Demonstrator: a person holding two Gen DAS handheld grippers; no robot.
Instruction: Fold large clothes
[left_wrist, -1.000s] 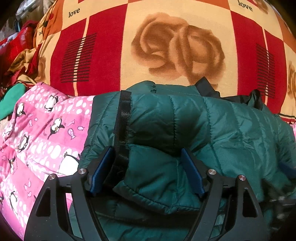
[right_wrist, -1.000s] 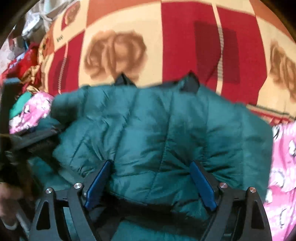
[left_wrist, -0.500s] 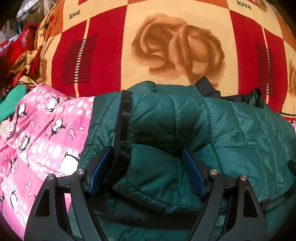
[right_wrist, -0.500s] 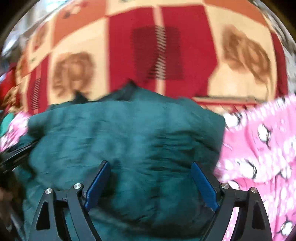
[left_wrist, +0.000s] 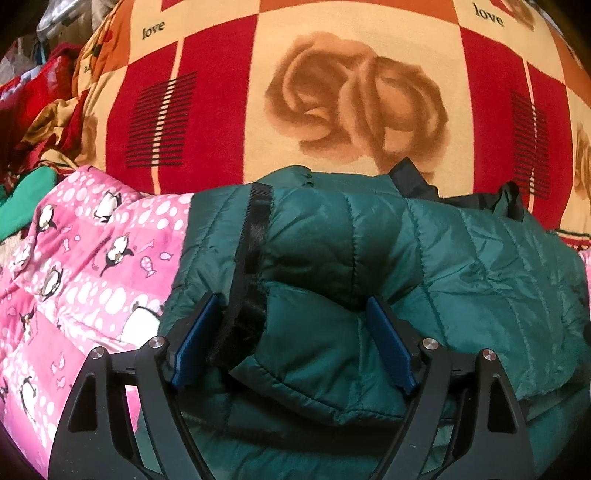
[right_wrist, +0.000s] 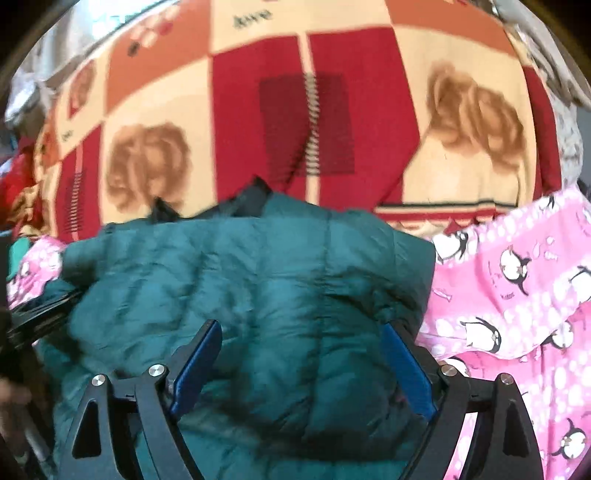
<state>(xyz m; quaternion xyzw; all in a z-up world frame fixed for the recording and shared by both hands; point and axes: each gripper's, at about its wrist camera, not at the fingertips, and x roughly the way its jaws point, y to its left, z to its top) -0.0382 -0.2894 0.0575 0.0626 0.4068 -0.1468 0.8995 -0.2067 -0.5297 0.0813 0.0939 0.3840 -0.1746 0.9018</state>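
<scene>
While the left tool (left_wrist: 295, 343) hangs over the near edge of the green jacket (left_wrist: 424, 266), its blue pads (left_wrist: 195, 343) stand wide apart on either side of a puffy fold, with the jacket's black fur-edged strip (left_wrist: 251, 266) running just inside the left pad; the jaws have just been opening a little, the fold lies between them, and the pads do not visibly press on it. Ahead of this tool the jacket lies bundled, its dark lining (left_wrist: 417, 177) poking out at the far edge. To the tool's left a pink penguin cover (left_wrist: 81, 266) lies beside and under the jacket, and beyond both spreads a red and cream blanket (left_wrist: 221, 110) with rose prints. The right tool (right_wrist: 301, 369) hovers over the jacket (right_wrist: 258, 280) too, jaws spread wide, with quilted cloth between and below the pads (right_wrist: 406, 369); this view is blurred, and I cannot tell whether the pads touch the cloth, though nothing looks gripped. To this tool's right lies the penguin cover (right_wrist: 517, 295), touching the jacket's edge, and ahead lies the blanket (right_wrist: 258, 110). At the far left of the right view, the black frame of the left tool (right_wrist: 37, 317) shows against the jacket.
</scene>
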